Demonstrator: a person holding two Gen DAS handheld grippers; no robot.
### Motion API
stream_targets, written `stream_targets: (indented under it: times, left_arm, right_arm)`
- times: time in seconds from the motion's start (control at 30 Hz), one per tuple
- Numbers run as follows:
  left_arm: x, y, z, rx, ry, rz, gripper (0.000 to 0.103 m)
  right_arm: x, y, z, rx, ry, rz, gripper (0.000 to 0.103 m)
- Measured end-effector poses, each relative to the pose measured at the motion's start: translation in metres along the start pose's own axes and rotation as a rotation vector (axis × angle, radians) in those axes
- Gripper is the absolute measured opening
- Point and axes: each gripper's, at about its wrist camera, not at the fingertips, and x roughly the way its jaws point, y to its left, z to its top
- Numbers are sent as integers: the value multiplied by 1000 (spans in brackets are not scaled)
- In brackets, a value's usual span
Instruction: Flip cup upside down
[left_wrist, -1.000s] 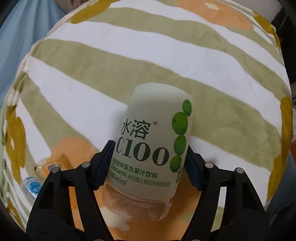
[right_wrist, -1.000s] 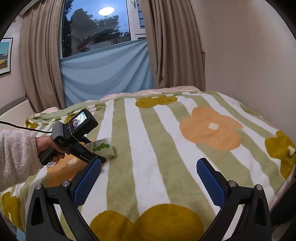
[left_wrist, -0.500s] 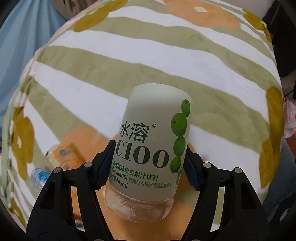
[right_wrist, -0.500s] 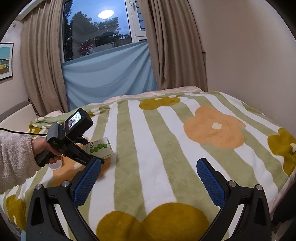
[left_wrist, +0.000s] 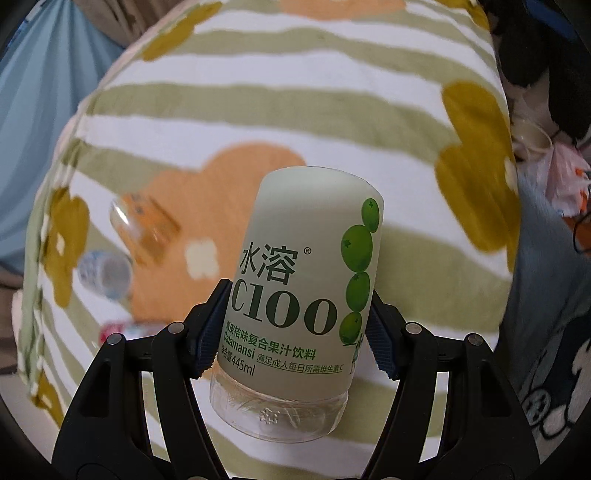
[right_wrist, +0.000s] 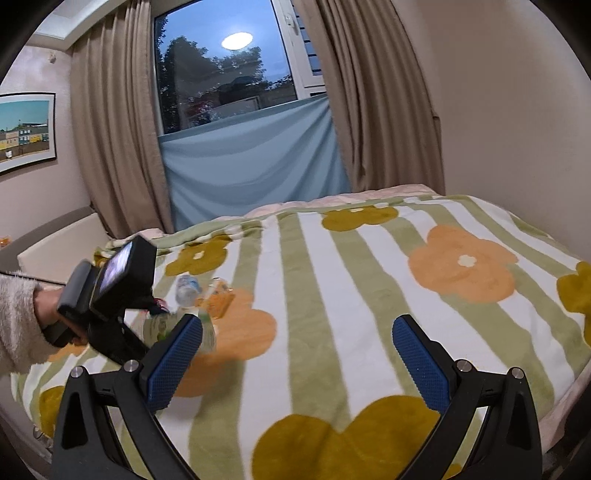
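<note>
My left gripper (left_wrist: 297, 325) is shut on the cup (left_wrist: 299, 295), a cut-off bottle with a pale green "C100" label and clear base. The cup is held above the striped blanket (left_wrist: 277, 110), clear base toward the camera. In the right wrist view the left gripper (right_wrist: 110, 295) shows at the left, held by a hand, with the cup (right_wrist: 162, 326) partly hidden behind my right finger. My right gripper (right_wrist: 297, 354) is open and empty over the blanket.
An orange-labelled cup (left_wrist: 144, 229) and a blue-labelled cup (left_wrist: 105, 271) lie on the blanket to the left, also in the right wrist view (right_wrist: 218, 295). Bags and clothes (left_wrist: 554, 166) lie beyond the bed's right edge. Curtains and a window (right_wrist: 229, 74) stand behind the bed.
My left gripper has lifted and turned with the cup, so more of the bed's left side and the other cups show. The right gripper has stayed open and shifted slightly.
</note>
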Motion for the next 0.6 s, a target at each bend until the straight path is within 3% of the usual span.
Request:
stream_targets:
  times: [0.2, 0.6]
  left_arm:
    - [27, -17, -29, 16, 65, 3, 64]
    - [46, -22, -33, 28, 69, 19, 65]
  right_arm:
    - [-6, 10, -4, -18, 6, 18, 103]
    - [-3, 21, -8, -102, 37, 53, 103]
